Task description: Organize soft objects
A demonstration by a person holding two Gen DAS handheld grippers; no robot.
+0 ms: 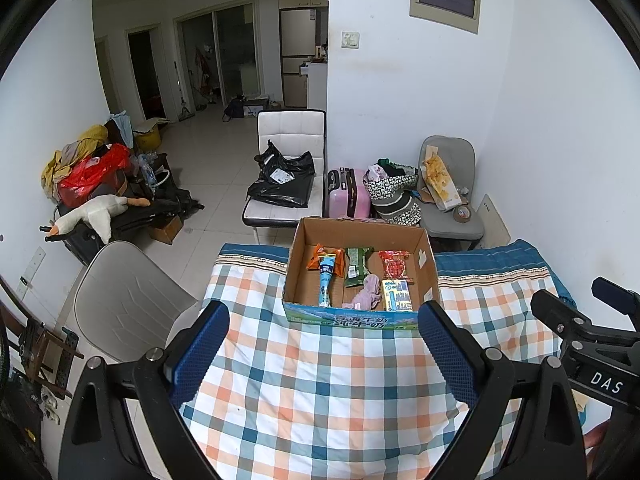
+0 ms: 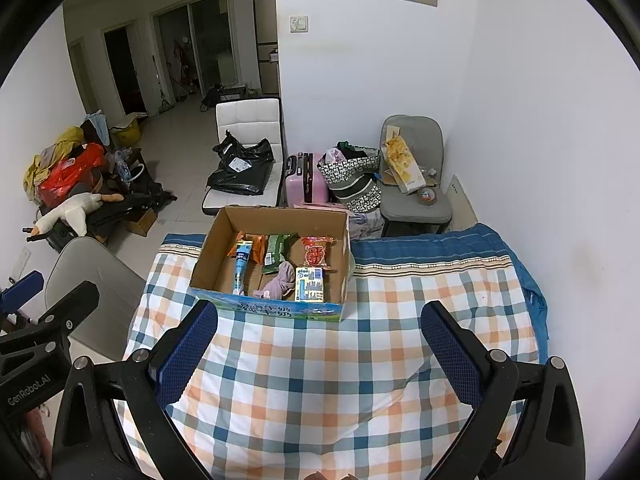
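An open cardboard box (image 1: pixel 425 268) (image 2: pixel 212 256) stands on the checked cloth (image 1: pixel 320 380) (image 2: pixel 320 380) at the table's far side. Inside lie an orange snack bag (image 1: pixel 340 261), a blue tube (image 1: pixel 326 282) (image 2: pixel 241 270), a green packet (image 1: pixel 357 266) (image 2: pixel 276 256), a red packet (image 1: pixel 394 266) (image 2: pixel 316 254), a pink cloth (image 1: pixel 368 292) (image 2: pixel 278 285) and a yellow-blue pack (image 1: pixel 397 295) (image 2: pixel 309 285). My left gripper (image 1: pixel 324 322) hangs open just in front of the box, holding nothing. My right gripper (image 2: pixel 320 322) is open too, empty, right of the left one (image 2: pixel 24 292).
A grey chair (image 1: pixel 128 300) (image 2: pixel 88 276) stands at the table's left. Beyond the table are a white chair with a black bag (image 1: pixel 284 176), a pink suitcase (image 1: pixel 348 194), a patterned bag (image 1: pixel 394 196) and another grey chair (image 1: pixel 448 184). The right gripper's body (image 1: pixel 592 332) shows at the right.
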